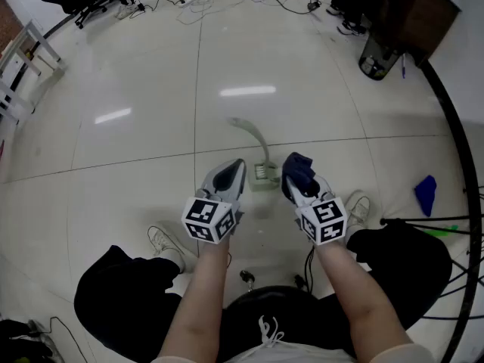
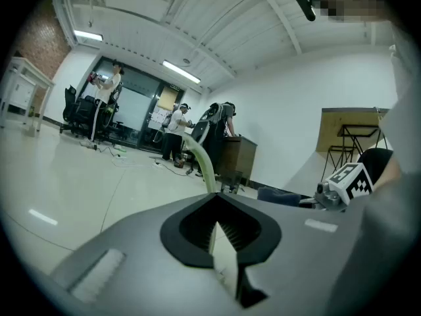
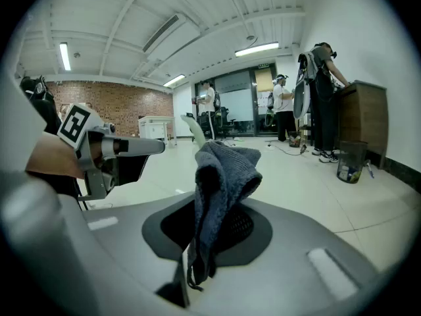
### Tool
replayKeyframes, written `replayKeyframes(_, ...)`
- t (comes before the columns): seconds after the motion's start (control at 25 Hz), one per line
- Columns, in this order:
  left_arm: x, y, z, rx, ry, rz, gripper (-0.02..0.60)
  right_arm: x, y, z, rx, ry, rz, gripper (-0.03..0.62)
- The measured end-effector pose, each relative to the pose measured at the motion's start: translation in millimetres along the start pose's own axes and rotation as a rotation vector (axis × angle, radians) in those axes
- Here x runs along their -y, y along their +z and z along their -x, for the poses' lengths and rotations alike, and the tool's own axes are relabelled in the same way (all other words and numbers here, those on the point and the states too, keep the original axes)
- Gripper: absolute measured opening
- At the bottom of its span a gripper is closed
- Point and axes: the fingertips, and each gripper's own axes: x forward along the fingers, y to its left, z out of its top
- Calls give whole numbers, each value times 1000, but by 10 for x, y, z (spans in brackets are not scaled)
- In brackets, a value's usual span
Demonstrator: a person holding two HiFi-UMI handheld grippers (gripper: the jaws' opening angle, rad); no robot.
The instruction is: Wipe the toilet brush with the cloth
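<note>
"How are the arms set?"

"The bare left forearm (image 1: 198, 301) and right forearm (image 1: 357, 302) reach forward and down, side by side, with a gripper in each hand."

"And the left gripper (image 1: 237, 166)?"

"It points ahead. Its fingers (image 2: 299, 242) are closed on the pale toilet brush (image 1: 262, 174), and the handle rises just beyond the tips."

"The right one?"

"The right gripper (image 1: 296, 169) sits level with the left, angled slightly inward. Its fingers (image 3: 309, 242) are clamped on the dark blue cloth (image 3: 220, 170), which bunches above the tips. The two grippers are near each other but apart."
</note>
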Motion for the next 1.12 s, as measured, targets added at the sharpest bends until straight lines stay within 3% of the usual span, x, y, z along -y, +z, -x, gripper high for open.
replayKeyframes(0.16, -126, -397, -183, -72, -52, -15, 6, -171, -447, -368, -68, 61, 5, 61)
replayKeyframes(0.36, -396, -874, -333, -148, -26, 8, 6, -549, -1098, -765, -181, 157, -25, 61)
replayKeyframes(0.56, -525, -1316, -541, -226, -55, 46, 6, -788, -1543, -1158, -250, 236, -61, 61)
replayKeyframes(0.84, -524, -1801, -786, -338, -61, 135, 6, -600, -1785, -1484, -293, 227, -222, 61)
replayKeyframes(1.0, -539, -1859, -817, -300, -58, 202, 6, -500, -1829, -1506, -278, 244, -312, 66)
replayKeyframes(1.12, -545, -1849, -833, -295, -58, 196, 6, -453, -1853, -1497, -273, 243, -342, 66)
